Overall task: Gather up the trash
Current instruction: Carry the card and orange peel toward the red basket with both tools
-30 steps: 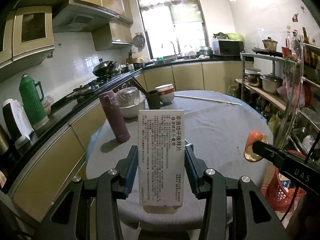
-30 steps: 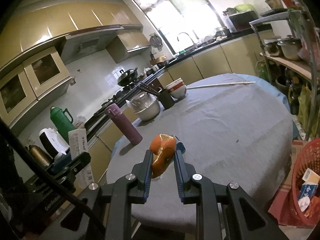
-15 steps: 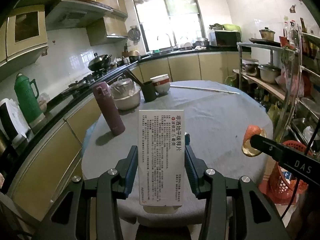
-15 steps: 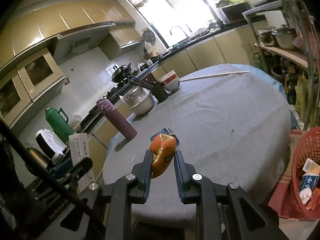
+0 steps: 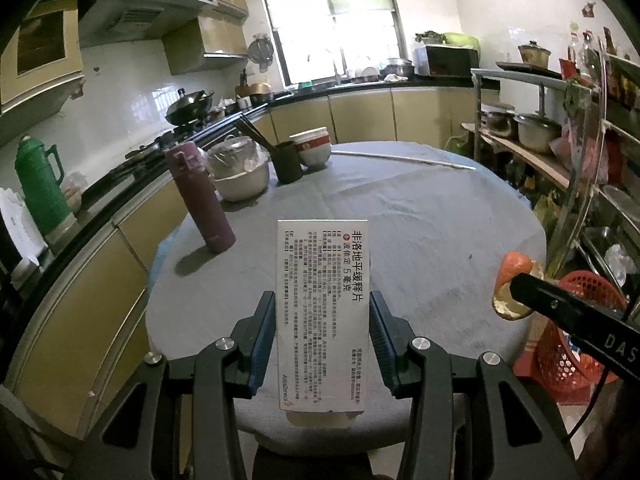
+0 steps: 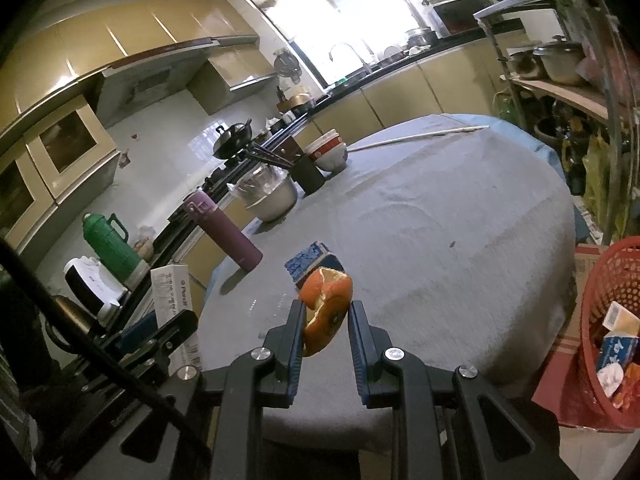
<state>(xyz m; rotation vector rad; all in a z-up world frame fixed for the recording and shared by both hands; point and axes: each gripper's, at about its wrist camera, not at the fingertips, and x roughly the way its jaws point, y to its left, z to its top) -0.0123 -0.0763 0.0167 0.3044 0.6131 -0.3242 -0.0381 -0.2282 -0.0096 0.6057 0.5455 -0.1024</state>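
My left gripper is shut on a white medicine box with black print, held upright over the near edge of the round table. My right gripper is shut on an orange peel; the peel also shows in the left wrist view. A small blue and white box lies on the table beyond the peel. A red mesh trash basket with several bits of rubbish stands on the floor at the right; it also shows in the left wrist view.
On the table's far left stand a purple flask, a covered bowl, a dark cup with chopsticks and stacked bowls. A thin rod lies at the back. A shelf rack with pots lines the right.
Both grippers have drawn back from the table and risen, each keeping its item. The blue box on the table has come into full view in the right wrist view.
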